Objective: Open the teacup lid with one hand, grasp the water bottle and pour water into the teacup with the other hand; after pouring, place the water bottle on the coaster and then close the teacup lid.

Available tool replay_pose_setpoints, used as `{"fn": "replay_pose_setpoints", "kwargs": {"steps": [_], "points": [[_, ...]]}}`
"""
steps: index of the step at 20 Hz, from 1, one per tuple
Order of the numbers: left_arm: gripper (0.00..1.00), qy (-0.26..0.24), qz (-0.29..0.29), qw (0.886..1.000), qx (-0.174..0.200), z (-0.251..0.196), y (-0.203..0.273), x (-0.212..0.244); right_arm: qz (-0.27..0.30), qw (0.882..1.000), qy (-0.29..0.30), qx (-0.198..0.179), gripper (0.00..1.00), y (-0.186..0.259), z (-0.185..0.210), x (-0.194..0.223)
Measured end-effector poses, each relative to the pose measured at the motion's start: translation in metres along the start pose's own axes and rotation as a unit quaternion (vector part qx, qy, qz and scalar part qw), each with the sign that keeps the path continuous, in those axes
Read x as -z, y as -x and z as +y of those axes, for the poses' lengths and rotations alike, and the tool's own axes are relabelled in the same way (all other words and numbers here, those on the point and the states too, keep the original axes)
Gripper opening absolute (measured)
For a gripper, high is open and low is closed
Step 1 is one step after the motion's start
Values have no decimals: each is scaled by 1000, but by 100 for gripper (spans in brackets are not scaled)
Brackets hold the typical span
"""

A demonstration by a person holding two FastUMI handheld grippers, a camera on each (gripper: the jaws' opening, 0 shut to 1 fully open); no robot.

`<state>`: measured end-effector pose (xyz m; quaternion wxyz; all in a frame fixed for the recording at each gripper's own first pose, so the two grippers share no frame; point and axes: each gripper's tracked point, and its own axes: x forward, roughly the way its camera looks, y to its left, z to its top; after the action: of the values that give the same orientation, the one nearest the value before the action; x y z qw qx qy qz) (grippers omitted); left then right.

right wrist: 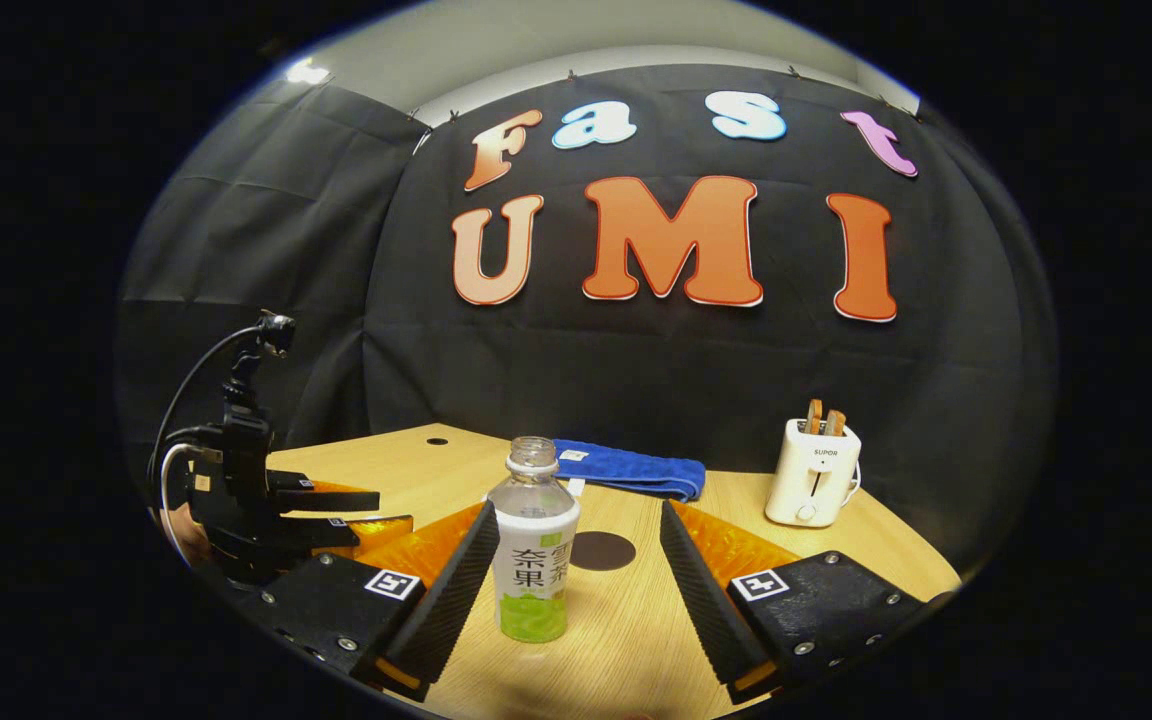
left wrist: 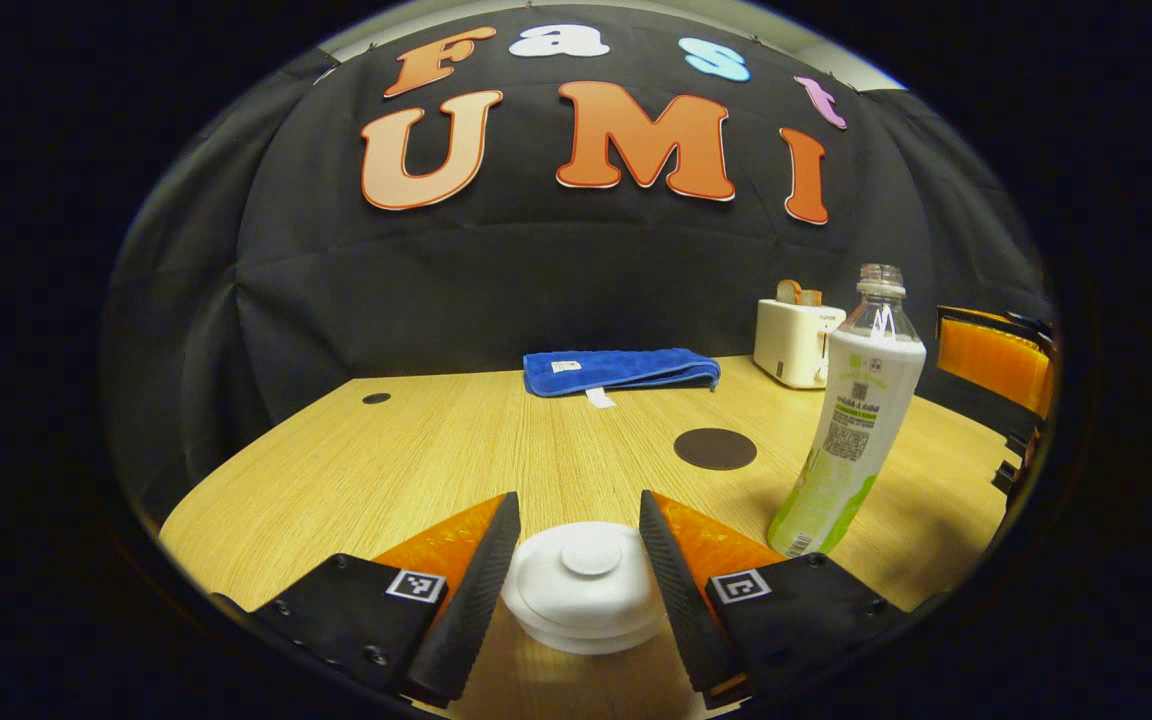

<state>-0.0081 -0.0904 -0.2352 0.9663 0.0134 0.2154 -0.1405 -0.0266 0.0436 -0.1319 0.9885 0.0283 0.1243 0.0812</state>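
The teacup lid (left wrist: 588, 585) sits on its cup near the front edge of the table (left wrist: 456, 450), between the spread fingers of the left gripper (left wrist: 576, 560). We judge both fingers close beside the lid's rim but not yet pressing on it, though the fisheye makes the gap hard to read. The small knob at the lid's centre lies between the fingers. The water bottle (right wrist: 534, 545), uncapped and upright, stands between the open fingers of the right gripper (right wrist: 576, 575), nearer its left finger and apart from both. In the left gripper view the bottle stands just right of the cup. The dark round coaster (right wrist: 601, 550) lies behind the bottle, with a folded blue towel (right wrist: 631, 470) and a white toaster (right wrist: 814, 485) farther back.

Risks, as we judge them: a closing on the wide, smooth lid rim could slip or drag the cup. An off-centre closing on the bottle could tip it, and with no cap it would spill. Bottle and cup stand near each other, so the two grippers may collide.
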Motion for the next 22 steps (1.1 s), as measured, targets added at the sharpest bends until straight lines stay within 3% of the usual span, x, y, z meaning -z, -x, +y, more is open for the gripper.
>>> {"fn": "replay_pose_setpoints", "kwargs": {"steps": [2,3,4,8,10,14,17,18,22], "points": [[73,-7,5,1000,0,-1,-1,4,7,1000,-4,2,97,-3,-3,6],[74,-7,5,1000,0,-2,-2,3,9,1000,-6,2,97,-4,-5,8],[61,-11,5,1000,1,-3,-5,4,13,1000,-7,3,97,-4,-5,11],[59,-12,2,1000,-4,-2,-3,2,22,1000,-9,1,97,-8,-7,17],[39,-7,-1,1000,-7,-2,-5,1,24,1000,-8,-2,97,-10,-6,18],[36,-7,-4,1000,-4,-4,-7,-1,32,999,-2,-8,97,-12,-3,23],[40,-7,-18,1000,-8,0,-9,-8,41,999,5,-23,97,-14,6,30],[32,-1,-25,1000,-14,2,-5,-11,43,999,6,-31,98,-13,12,31],[31,-4,-16,1000,-5,-3,-7,-7,43,998,13,-43,98,-15,19,33]]}}
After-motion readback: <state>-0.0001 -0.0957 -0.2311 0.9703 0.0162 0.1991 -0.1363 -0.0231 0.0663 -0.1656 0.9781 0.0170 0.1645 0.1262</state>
